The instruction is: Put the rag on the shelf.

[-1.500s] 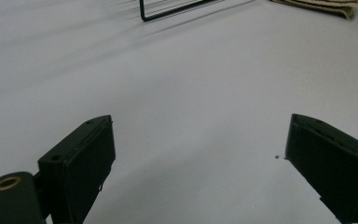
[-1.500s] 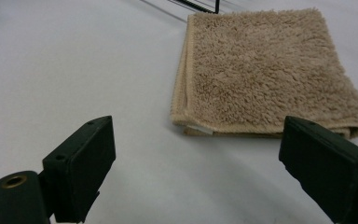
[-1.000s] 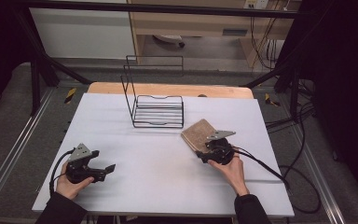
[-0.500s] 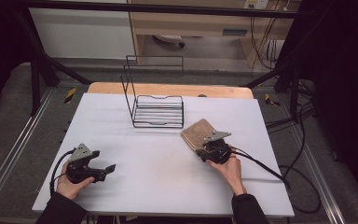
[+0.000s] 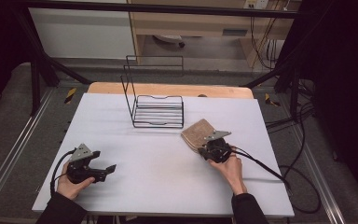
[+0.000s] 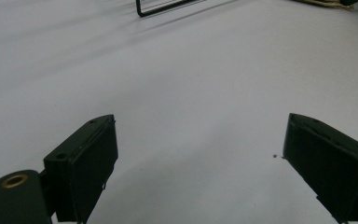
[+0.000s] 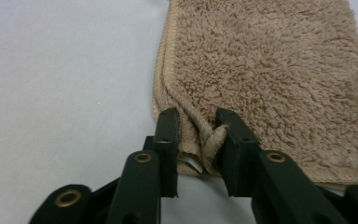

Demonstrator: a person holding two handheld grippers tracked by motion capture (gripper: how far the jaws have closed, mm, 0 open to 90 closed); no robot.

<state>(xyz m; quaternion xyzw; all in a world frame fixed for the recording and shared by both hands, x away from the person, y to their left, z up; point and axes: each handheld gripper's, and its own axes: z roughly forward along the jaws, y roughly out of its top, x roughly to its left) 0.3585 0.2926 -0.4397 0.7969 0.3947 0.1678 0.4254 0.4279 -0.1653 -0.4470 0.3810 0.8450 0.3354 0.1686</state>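
Towel (image 7: 270,79), beige, folded, lies flat right of the wire rack (image 5: 156,109). My right gripper (image 7: 196,135) has just been closing, jaws pinching its near corner. My left gripper (image 6: 200,154) gapes wide, holding nothing, resting on the table (image 5: 158,168).

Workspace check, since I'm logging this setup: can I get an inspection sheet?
Surface: white table, wooden strip at far edge.
Job's things: folded beige towel flat on the table; black wire rack behind it.
Clutter: nothing seen.
Grippers: right tongs have just been closing, towel's corner folds between them, pads pressing; left tongs open, nothing between.
Cables: one trails from each gripper; right cable runs off the table.
Surroundings: dark frame, floor cables, wooden furniture behind.
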